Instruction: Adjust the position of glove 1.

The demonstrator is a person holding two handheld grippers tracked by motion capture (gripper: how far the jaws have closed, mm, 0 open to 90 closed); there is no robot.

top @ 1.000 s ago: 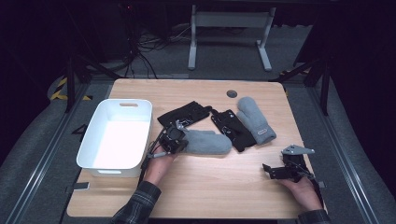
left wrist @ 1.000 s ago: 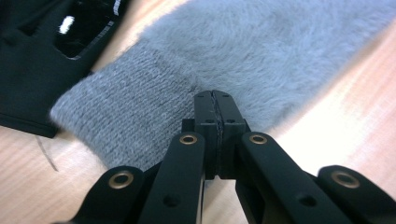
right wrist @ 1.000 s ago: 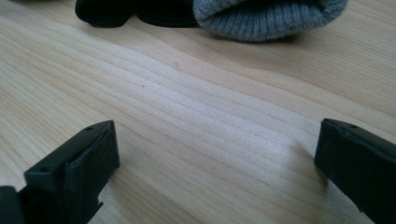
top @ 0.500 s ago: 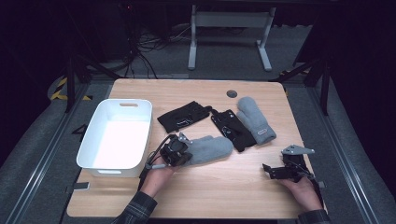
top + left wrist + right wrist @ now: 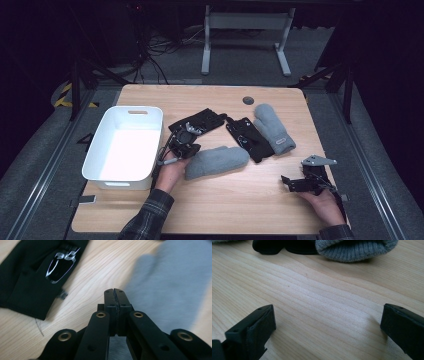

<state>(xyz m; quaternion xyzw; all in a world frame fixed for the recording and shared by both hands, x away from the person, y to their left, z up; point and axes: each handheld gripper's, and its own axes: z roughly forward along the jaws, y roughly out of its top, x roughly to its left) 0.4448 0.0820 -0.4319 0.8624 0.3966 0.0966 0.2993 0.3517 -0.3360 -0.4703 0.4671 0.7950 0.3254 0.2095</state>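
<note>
Overhead forward-down view; two low close-ups sharing the table.

Dark lab or studio, wooden table on grey carpet, cables, metal rails

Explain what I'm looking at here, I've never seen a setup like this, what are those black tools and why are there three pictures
A person sits at a wooden table and holds a hand-operated clamp tool, called a gripper, in each hand. The high view comes from a fixed camera above the table. The other two pictures come from small cameras riding on each gripper, looking along its black jaws.

The left gripper has its jaws pressed together with nothing between them; it sits beside a grey mitten. The right gripper rests near the table's right edge with its jaws wide apart over bare wood.

Also on the table are a white bin, a second grey mitten and two black gloves. Neither gripper holds anything.
</note>
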